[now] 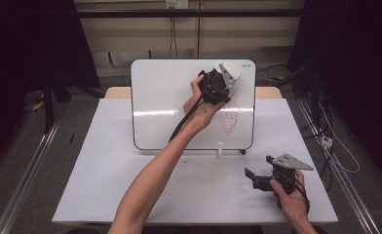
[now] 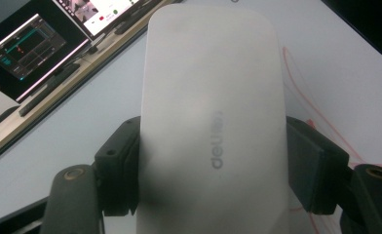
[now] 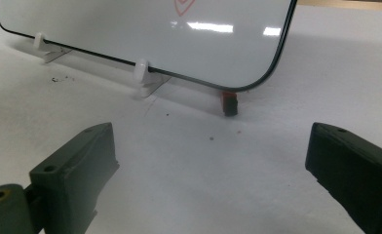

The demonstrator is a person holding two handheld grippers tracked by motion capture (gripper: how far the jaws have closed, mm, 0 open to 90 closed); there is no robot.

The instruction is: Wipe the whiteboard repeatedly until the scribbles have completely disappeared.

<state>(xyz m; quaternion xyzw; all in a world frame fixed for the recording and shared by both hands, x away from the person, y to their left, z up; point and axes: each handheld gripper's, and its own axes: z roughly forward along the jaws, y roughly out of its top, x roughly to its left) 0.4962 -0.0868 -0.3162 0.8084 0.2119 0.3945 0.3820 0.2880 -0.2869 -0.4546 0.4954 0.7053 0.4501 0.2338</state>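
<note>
Eraser [image 2: 213,122], white, clamped between jaws of your left gripper [image 1: 221,83], pads pressing both long sides. You hold it up against whiteboard [image 1: 169,97], upper right area, just above red scribble [image 1: 229,119]. Whiteboard stands tilted on white table [image 1: 106,185], propped on small clips. Your right gripper [image 1: 257,176] rests low over table, right of board's lower corner, jaws wide apart, nothing between them.

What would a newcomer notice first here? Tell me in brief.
The white eraser clamped in the left claw, held up against the upright whiteboard at its upper right. Just below it sit red scribbles on the board. Nearer the person, the right claw waits open above the white table.
</note>
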